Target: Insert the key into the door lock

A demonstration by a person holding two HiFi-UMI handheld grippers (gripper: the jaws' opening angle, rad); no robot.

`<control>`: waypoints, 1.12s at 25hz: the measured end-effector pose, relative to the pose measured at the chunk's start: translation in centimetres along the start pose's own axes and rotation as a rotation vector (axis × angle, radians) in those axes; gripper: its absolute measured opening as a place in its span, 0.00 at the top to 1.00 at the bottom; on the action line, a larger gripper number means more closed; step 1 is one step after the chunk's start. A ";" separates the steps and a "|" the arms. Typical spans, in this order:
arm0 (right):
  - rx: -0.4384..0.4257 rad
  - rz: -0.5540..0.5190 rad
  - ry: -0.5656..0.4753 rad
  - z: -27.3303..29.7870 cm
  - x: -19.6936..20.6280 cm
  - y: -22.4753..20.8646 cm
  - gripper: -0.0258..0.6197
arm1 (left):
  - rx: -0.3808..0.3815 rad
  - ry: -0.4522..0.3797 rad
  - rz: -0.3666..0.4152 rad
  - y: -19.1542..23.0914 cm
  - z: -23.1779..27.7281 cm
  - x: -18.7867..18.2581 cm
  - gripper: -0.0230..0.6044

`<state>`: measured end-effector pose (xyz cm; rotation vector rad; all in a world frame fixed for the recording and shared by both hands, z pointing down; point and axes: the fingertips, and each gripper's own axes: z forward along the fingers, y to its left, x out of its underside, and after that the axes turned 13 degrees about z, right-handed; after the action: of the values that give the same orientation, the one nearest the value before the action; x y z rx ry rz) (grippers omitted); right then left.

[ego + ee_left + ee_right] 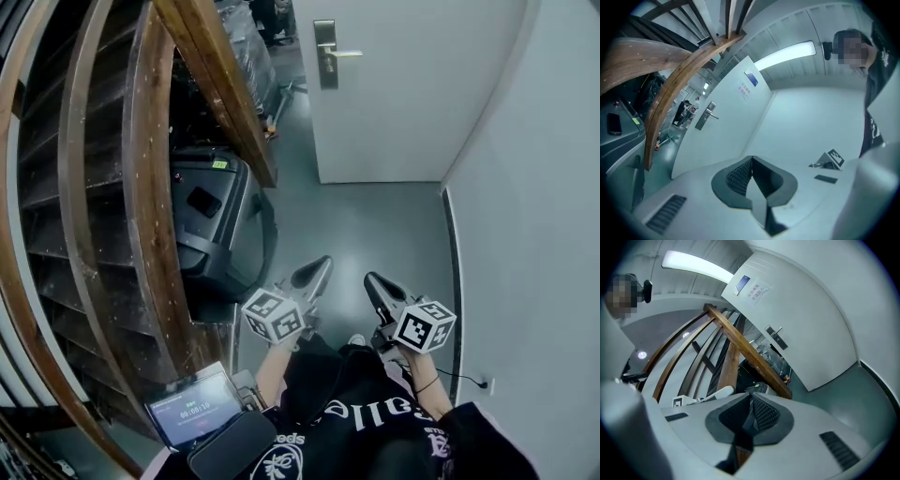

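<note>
Key: I couldn't find it in any view, neither on the floor (375, 225) nor at the door, so I can't say where it was. The door lock (326, 67) sat in the metal plate under the handle (345, 53) on the white door (403, 103), at the far end of the floor and well apart from both grippers. The left gripper (314, 272) and right gripper (375, 284) were held low in front of the person, side by side and pointing roughly toward the door. In each gripper view the jaws were pressed together pad to pad, and I saw nothing I could call a key between them. A wooden staircase (150, 187) and a dark machine (211, 220) were on the left, a plain wall (544, 234) on the right. My judgement is that a key would be small, light, stiff and thin, slick metal that can twist between the pads. I'd pinch the flat head broadside, with the blade sticking out along the jaws. The lock looked fixed and rigid, so the difficulty would lie in lining up the blade.
</note>
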<state>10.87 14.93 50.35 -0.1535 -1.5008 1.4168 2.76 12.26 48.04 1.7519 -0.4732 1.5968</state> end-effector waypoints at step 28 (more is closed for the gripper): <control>-0.052 0.017 0.055 -4.6 1.4 -3.3 0.91 | -0.036 0.044 -0.009 -7.2 0.4 4.6 0.95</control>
<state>15.25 18.01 52.82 -0.2357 -1.4954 1.3764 8.77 17.79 50.60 1.6866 -0.4694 1.6070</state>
